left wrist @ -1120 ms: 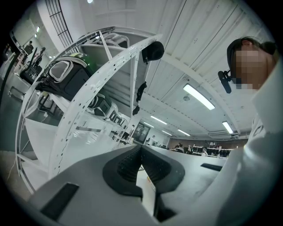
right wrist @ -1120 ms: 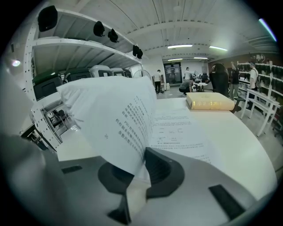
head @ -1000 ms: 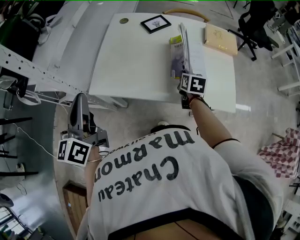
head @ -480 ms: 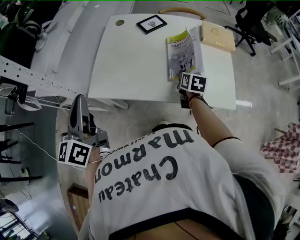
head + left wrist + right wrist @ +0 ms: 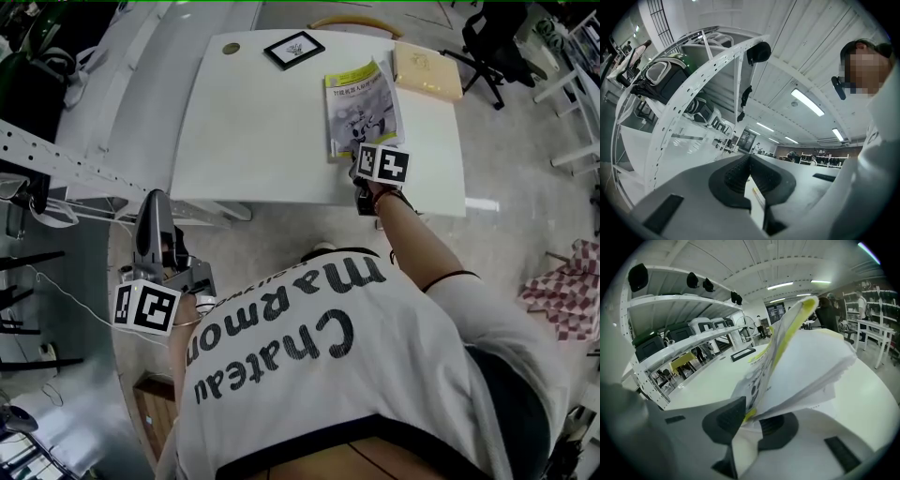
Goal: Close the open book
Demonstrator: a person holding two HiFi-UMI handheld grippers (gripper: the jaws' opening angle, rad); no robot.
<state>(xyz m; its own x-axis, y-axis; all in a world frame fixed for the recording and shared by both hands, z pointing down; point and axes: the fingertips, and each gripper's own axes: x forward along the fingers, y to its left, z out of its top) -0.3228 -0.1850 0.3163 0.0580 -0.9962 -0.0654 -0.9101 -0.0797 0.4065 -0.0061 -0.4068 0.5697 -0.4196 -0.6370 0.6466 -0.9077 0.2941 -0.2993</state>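
Two grippers are in play, but only one is working. My right gripper sits at the near edge of the paperback book with the yellow-green and white cover, which lies on the white rectangular table toward its right side. A flat tan block lies just beyond the book, and a black-framed picture lies further left. The jaws are opening. In the right gripper view the cover's lower corner sits between the pads, but they no longer look pressed onto it. From that view the cover stands tilted up with loose pages fanned out beneath it. From overhead it reads as front side up and nearly down on the block of pages.

My left gripper hangs off the table by my side, pointing level, pads clenched together on nothing.

I judge this to be the release at the end of the closing swing: the cover is over, though perhaps not fully settled. Next I want the right gripper drawn clear toward me without snagging the corner. If the cover springs or the pages stay splayed, a light press down on the front near the spine should flatten it.
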